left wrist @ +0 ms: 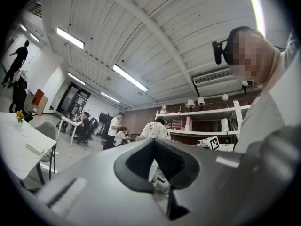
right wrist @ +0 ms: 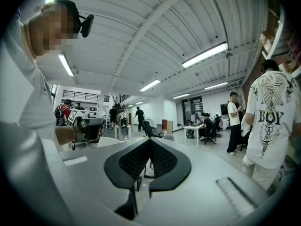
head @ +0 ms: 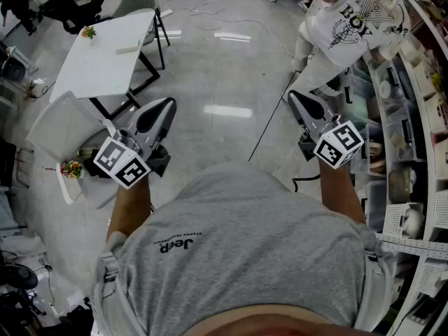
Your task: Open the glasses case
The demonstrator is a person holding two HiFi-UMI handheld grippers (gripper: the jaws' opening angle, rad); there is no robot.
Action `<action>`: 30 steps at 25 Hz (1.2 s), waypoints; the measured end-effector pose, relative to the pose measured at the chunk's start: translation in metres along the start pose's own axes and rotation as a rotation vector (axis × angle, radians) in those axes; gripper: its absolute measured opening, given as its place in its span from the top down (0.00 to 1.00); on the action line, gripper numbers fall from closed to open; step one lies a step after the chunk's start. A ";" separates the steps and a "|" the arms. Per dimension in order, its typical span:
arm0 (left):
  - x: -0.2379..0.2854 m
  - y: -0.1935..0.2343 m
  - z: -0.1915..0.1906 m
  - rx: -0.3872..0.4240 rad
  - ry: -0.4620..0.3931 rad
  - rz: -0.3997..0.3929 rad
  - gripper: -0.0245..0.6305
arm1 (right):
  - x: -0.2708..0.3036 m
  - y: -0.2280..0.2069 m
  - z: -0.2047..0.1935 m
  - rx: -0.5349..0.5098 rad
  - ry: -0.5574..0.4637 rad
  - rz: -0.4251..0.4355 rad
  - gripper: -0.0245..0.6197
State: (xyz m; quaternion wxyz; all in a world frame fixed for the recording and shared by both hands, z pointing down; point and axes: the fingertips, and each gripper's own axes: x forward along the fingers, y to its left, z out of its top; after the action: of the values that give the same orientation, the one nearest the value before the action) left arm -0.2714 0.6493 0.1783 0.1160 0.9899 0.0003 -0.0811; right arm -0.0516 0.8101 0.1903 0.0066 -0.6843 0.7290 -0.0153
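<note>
No glasses case showed in any view, so you could not fix which way it lay from either pair of tongs, nor how its long axis ran. The only bench [head: 105,65] in sight stood ahead and off to your left, well apart from both hands. It carried a small flower [head: 87,31] and a pale flat strip [head: 130,48], too small to tell what it was. If the case was over there, your left hand was the nearer one. Your right hand was nearer the shelving [head: 423,110] along your right side, where a person in a printed white shirt [head: 357,19] stood.

You held the left tongs [head: 166,104] and the right tongs [head: 294,95] out in front of your chest above the bare floor [head: 224,82], well apart from each other. Both pointed forward, away from you and roughly level, the left tipped up a touch. In each gripper view the tips met with nothing between them, so both tongs were closed and empty.

My judgement is that the task had not begun: you had to find the case first, then bring the tongs down to it.
</note>
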 end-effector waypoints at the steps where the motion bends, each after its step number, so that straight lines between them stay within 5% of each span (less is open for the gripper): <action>1: 0.001 0.000 -0.001 0.000 0.000 -0.001 0.89 | 0.000 -0.001 -0.001 0.000 0.000 0.000 0.97; 25: 0.045 -0.014 -0.007 -0.042 -0.004 -0.015 0.89 | -0.018 -0.041 0.002 0.028 -0.025 -0.003 0.97; 26: 0.049 -0.020 -0.008 -0.042 -0.002 -0.021 0.84 | -0.023 -0.044 0.002 0.030 -0.031 0.000 0.97; 28: 0.057 -0.030 -0.009 -0.034 0.006 -0.023 0.58 | -0.032 -0.049 0.003 0.037 -0.037 0.007 0.97; 30: 0.064 -0.040 -0.013 -0.022 0.015 -0.009 0.47 | -0.040 -0.054 0.003 0.041 -0.041 0.019 0.97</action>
State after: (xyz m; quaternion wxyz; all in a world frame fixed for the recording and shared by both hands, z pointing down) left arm -0.2067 0.6897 0.1709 0.1267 0.9891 0.0064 -0.0745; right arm 0.0046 0.8468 0.1890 0.0355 -0.6771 0.7348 -0.0161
